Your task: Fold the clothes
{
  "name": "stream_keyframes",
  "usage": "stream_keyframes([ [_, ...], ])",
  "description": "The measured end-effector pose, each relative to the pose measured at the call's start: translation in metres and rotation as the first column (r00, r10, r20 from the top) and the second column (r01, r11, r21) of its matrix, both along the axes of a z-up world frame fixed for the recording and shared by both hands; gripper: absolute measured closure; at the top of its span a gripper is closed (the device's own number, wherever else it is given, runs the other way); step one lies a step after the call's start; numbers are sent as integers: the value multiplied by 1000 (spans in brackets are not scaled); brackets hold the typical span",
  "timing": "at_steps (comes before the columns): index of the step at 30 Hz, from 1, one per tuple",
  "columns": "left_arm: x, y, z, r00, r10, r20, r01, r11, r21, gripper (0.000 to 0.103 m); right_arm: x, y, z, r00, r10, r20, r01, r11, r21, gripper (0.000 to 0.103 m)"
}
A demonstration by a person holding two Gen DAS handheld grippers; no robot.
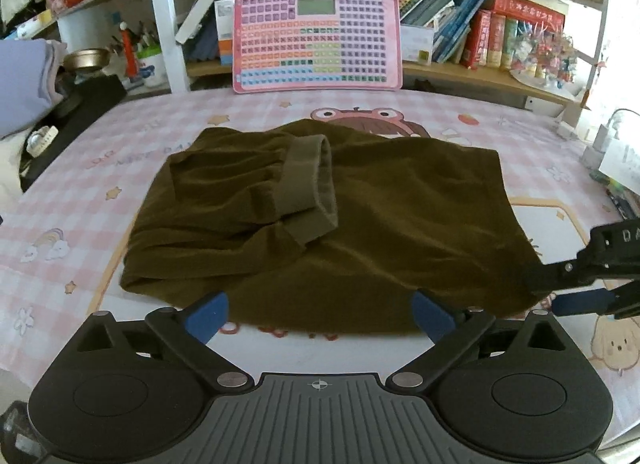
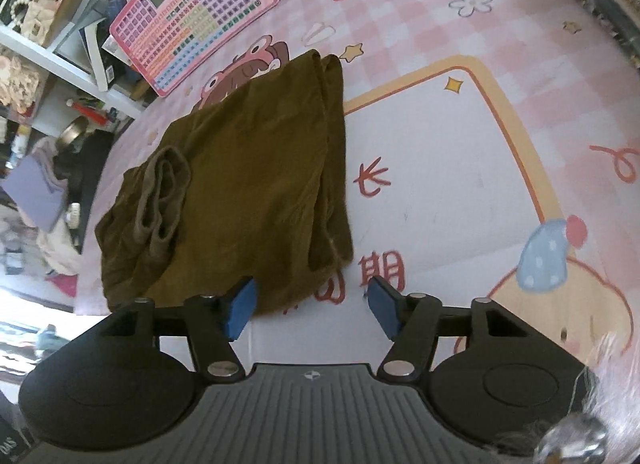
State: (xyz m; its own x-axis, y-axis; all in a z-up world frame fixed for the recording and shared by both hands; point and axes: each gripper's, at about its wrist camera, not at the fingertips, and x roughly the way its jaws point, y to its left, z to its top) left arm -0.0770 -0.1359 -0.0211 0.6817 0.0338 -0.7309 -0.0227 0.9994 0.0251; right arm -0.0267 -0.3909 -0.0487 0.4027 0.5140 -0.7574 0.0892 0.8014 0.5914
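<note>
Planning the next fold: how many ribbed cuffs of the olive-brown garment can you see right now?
1. A single lighter ribbed cuff lies on top of the olive-brown knit garment, left of its middle in the left wrist view. A second cuff may be hidden under the folded layers.

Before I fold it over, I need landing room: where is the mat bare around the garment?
Bare: the white panel beside the olive garment, and the pink checks opposite. Crowded: the back edge, where the pink chart board leans against the shelves.
</note>
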Motion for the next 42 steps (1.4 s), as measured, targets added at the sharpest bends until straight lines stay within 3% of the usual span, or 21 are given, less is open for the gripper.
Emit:
stream_keyframes([
  [7,1,-23,0,997,-64,-31,63,998,-26,3,24,-18,-15,996,22,-82,-9,988,155,62],
  [13,3,-51,-2,986,-156,-66,159,986,47,3,43,-17,-25,992,36,-120,-7,972,235,68],
  [15,4,-63,-3,975,-209,-71,214,974,71,3,47,-17,-28,990,40,-134,-4,967,255,82],
  [20,7,-102,-10,927,-364,-91,375,902,212,4,52,-21,-18,992,66,-108,-29,948,316,84],
  [24,15,-125,-19,904,-419,-84,421,838,347,4,56,-16,-6,992,93,-82,-61,940,335,84],
  [27,25,-140,-29,897,-434,-83,420,780,463,16,58,-12,2,991,115,-65,-87,942,325,84],
  [30,36,-150,-37,885,-458,-86,432,739,516,39,60,-13,5,991,124,-49,-103,944,313,84],
  [32,43,-153,-43,879,-466,-100,444,723,529,77,61,-18,6,993,113,-45,-94,946,309,79],
  [33,45,-153,-45,878,-467,-102,446,724,527,79,62,-20,6,994,101,-43,-83,949,304,73],
  [35,45,-153,-44,872,-480,-92,456,732,506,95,63,-30,4,997,62,-42,-47,953,300,56],
  [39,41,-151,-35,870,-491,-47,455,763,460,98,70,-46,-7,996,-12,-85,39,945,325,41],
  [42,39,-146,-27,876,-481,-23,447,793,415,98,79,-47,-19,989,-66,-135,108,935,337,35],
])
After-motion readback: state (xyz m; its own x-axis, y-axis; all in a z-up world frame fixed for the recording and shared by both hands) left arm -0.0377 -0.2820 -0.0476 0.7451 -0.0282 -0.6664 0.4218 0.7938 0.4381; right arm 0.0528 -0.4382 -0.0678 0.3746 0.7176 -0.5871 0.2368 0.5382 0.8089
